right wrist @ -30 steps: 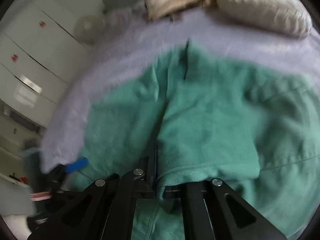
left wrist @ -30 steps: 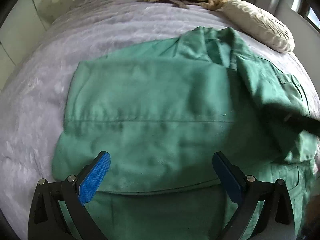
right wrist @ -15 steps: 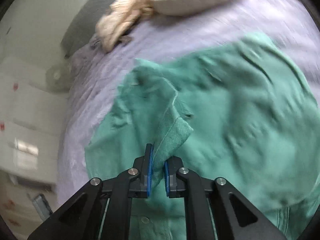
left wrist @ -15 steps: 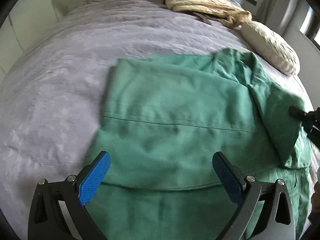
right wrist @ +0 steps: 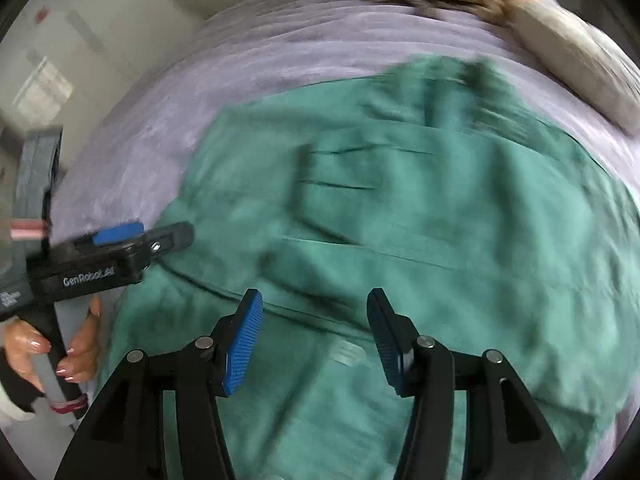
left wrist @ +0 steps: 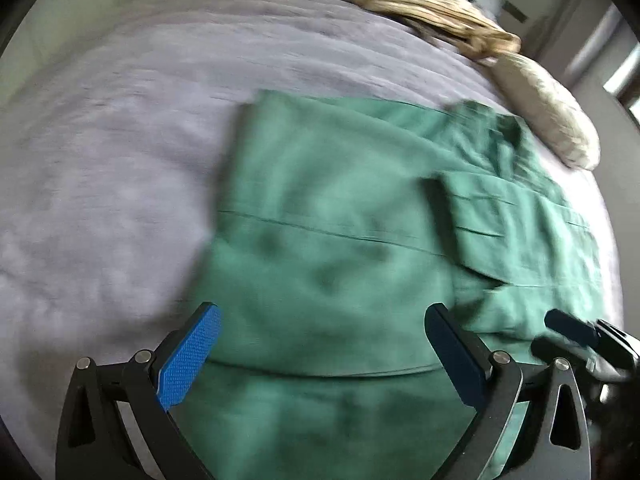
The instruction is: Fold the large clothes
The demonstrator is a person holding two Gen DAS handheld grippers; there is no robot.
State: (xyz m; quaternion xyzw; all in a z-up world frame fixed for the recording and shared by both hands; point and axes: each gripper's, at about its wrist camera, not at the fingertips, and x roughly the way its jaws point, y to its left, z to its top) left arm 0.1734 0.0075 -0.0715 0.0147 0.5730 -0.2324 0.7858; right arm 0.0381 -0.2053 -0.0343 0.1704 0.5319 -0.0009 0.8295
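Shirt: a green shirt (left wrist: pixel 332 240) lies on a lilac bedspread (left wrist: pixel 120 152), partly folded, with a sleeve (left wrist: pixel 492 220) laid across its body on the right in the left wrist view.
Right gripper: right gripper (right wrist: pixel 316 336) hangs over the shirt with its blue pads (right wrist: pixel 244 340) apart; the jaws have just been opening and nothing is between them.
Left gripper: left gripper (left wrist: pixel 320 356) hovers over the shirt's lower part, fingers spread wide, holding nothing.
Hand: a hand (right wrist: pixel 76 352) grips the left gripper's handle, at the left in the right wrist view.
Far end: a pale pillow (left wrist: pixel 548 116) and a beige bundle (left wrist: pixel 424 8) lie beyond the shirt.
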